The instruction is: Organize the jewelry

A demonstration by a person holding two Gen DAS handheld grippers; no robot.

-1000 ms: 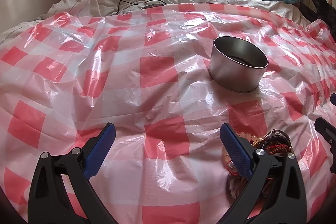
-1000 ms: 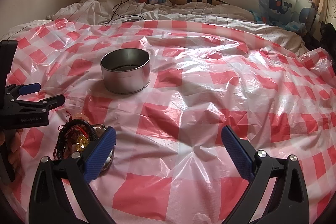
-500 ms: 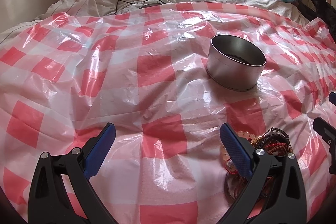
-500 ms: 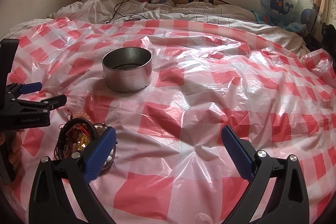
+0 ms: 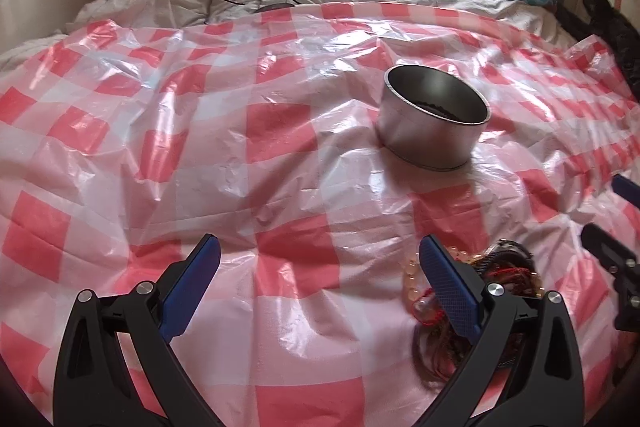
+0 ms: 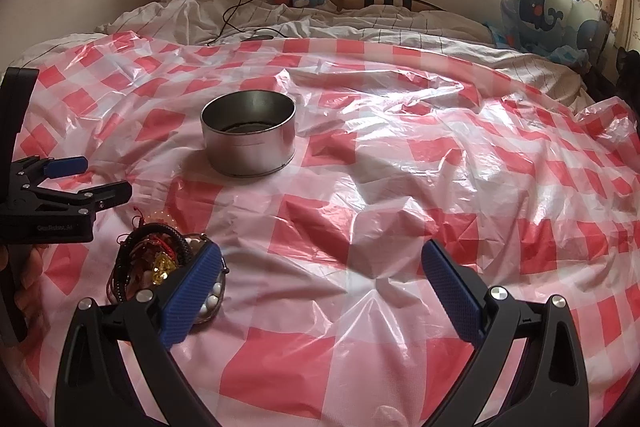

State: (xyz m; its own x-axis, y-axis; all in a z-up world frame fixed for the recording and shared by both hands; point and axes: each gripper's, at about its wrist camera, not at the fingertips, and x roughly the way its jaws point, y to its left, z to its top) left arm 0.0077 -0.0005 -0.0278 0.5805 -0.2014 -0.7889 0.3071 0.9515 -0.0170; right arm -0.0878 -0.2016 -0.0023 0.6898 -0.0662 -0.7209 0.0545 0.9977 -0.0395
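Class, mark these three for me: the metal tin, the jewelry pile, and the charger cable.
metal tin (image 6: pixel 250 151), right wrist view, on its outer side wall.
jewelry pile (image 6: pixel 158 255), right wrist view, on the tangled cords at its middle.
charger cable (image 6: pixel 236 7), right wrist view, on the stretch hanging over the bedding.

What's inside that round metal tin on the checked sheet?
Something dark and beaded-looking lies on the bottom of the metal tin, possibly jewelry. The near wall hides the rest of the floor.
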